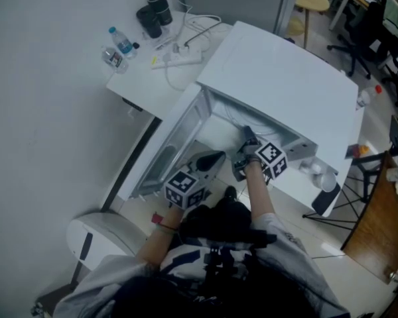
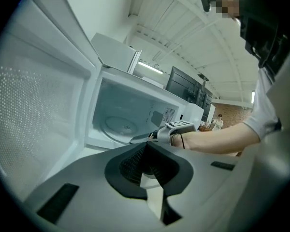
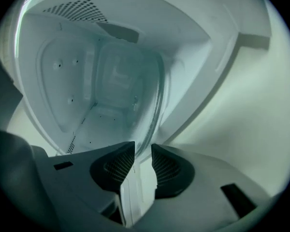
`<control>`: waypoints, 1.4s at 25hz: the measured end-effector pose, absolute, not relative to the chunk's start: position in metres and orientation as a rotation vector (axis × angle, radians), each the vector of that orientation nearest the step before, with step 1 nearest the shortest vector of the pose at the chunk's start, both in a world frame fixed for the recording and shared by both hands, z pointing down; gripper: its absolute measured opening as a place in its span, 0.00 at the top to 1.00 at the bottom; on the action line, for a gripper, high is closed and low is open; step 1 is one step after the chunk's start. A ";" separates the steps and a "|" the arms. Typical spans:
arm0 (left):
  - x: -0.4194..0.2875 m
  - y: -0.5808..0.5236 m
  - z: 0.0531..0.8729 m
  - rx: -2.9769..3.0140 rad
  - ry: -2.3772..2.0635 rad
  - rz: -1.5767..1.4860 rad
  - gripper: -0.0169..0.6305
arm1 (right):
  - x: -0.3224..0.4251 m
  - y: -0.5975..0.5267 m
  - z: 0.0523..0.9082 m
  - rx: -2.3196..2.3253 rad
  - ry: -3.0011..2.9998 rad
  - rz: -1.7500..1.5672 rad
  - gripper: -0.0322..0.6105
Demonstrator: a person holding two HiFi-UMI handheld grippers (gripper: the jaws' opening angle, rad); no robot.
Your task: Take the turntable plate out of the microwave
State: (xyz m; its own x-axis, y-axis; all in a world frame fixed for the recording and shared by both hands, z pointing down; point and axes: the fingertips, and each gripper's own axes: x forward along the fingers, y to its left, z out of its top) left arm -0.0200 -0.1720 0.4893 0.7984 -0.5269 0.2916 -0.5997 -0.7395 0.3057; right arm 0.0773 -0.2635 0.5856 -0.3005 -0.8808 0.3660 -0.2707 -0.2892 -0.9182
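Observation:
The white microwave [image 1: 282,78] stands with its door [image 1: 164,156] swung open to the left. In the left gripper view the clear glass turntable plate [image 2: 120,124] lies flat on the cavity floor. My right gripper [image 1: 247,136] reaches into the cavity from the front. Seen from the right gripper view, the plate's rim [image 3: 157,98] runs down into the narrow gap between the right gripper's [image 3: 142,151] pads, which hold it. My left gripper [image 2: 146,152] is shut and empty, hanging in front of the open door [image 2: 34,105], outside the cavity.
A white desk [image 1: 152,78] behind the microwave carries a water bottle [image 1: 122,40], a black jug [image 1: 156,10] and a power strip [image 1: 180,58] with cables. A white bin [image 1: 96,236] stands at the lower left. Office chairs [image 1: 371,25] are at the far right.

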 end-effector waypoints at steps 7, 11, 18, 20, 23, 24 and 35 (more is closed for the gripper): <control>-0.019 -0.180 0.506 2.560 -0.853 0.252 0.97 | 0.082 -0.259 0.577 -1.425 1.427 -1.581 0.89; -0.018 -0.184 0.520 2.502 -0.844 0.229 0.97 | 0.088 -0.252 0.567 -1.399 1.470 -1.542 0.90; 0.004 -0.192 0.548 2.264 -0.670 0.120 0.78 | 0.089 -0.222 0.572 -1.381 1.496 -1.568 0.90; 0.008 -0.196 0.554 2.197 -0.641 0.094 0.76 | 0.088 -0.212 0.575 -1.372 1.510 -1.578 0.90; 0.011 -0.209 0.563 2.114 -0.641 0.053 0.76 | 0.086 -0.204 0.577 -1.359 1.542 -1.577 0.90; 0.010 -0.213 0.568 2.095 -0.648 0.045 0.75 | 0.086 -0.202 0.577 -1.361 1.552 -1.580 0.90; 0.026 -0.252 0.567 1.864 -0.581 -0.277 0.74 | 0.086 -0.173 0.575 -1.345 1.682 -1.600 0.89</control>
State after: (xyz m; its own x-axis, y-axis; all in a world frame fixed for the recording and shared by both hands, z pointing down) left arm 0.0261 -0.2516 0.5667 0.8518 -0.5167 0.0867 -0.2579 -0.2695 0.9278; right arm 0.0860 -0.1728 0.5748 -0.4199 -0.8602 0.2894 -0.3323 -0.1511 -0.9310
